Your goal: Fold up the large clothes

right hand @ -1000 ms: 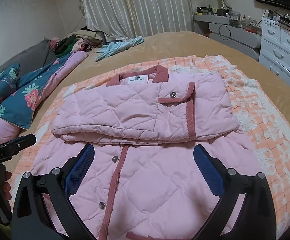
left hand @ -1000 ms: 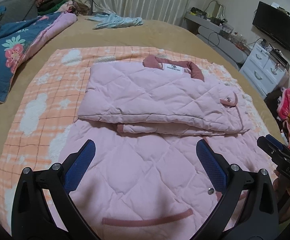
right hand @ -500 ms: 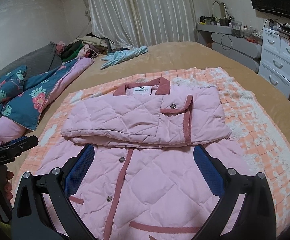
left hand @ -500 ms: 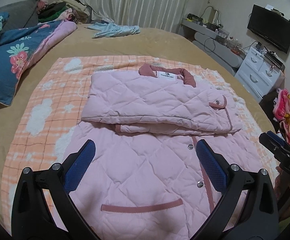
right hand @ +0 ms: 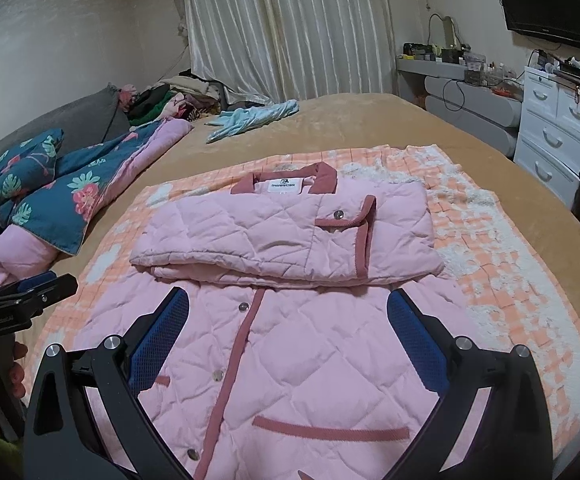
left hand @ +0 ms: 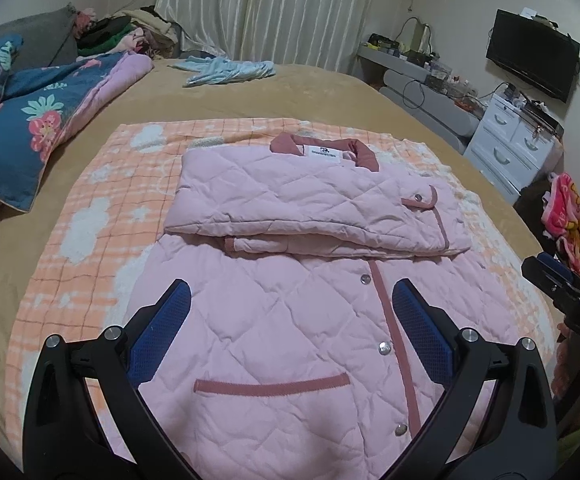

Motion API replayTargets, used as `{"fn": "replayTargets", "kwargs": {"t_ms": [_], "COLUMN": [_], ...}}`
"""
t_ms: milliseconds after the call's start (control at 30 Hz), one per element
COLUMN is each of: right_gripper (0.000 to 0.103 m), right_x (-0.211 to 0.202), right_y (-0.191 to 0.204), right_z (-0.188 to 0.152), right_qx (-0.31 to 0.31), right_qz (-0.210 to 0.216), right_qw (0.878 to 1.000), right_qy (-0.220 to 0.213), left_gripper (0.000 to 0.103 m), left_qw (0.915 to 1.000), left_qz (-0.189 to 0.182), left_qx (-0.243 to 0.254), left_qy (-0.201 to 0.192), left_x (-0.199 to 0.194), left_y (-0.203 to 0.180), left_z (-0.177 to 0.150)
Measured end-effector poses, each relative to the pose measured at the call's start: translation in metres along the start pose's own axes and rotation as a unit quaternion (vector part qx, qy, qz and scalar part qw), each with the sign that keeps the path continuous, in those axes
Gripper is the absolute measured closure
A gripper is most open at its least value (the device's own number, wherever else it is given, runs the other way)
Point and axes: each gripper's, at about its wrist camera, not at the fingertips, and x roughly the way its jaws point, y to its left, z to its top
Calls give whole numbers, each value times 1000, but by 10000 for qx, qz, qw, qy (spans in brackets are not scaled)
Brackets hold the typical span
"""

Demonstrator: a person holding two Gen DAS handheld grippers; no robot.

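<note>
Both grippers spread wide, empty, above the jacket's near hem.

One pink quilted jacket (left hand: 290,320) lies on the orange checked blanket (left hand: 90,220), mid-bed (left hand: 250,96); sleeves folded across the chest, lower body flat. Bare blanket left and right of it, bare bed beyond the collar. Two grippers: left gripper (left hand: 290,332) and right gripper (right hand: 288,334) side by side, level, pointing at the collar, touching nothing.

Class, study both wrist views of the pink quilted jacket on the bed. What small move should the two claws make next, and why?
Probably lower both claws to the jacket's near hem, one toward each corner. The left claw and right claw hang open and empty above the pink jacket. Its upper part, sleeves in, is already folded into a band below the collar, while the lower half lies flat.
</note>
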Motion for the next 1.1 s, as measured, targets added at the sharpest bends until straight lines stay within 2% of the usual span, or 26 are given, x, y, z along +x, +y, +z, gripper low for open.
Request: {"fn": "replayTargets", "kwargs": {"t_ms": [267, 567, 1100], "right_gripper": [4, 4, 4], "right_x": [-16, -22, -27], "right_y": [-2, -10, -30], "right_z": [-20, -34, -58], "right_qx": [-218, -166, -85], "right_qz": [-57, -34, -142], "right_qw": [9997, 9996, 9990], "right_qy": [111, 221, 406], "left_gripper": [8, 8, 8], "left_qw": [9999, 9997, 9984], "left_qz": [42, 192, 473], "left_qx": [116, 114, 16], "left_qy": [27, 97, 304], "left_x": [-9, -13, -13], "left_y": [-5, -1, 22], "left_z": [-20, -40, -69]}}
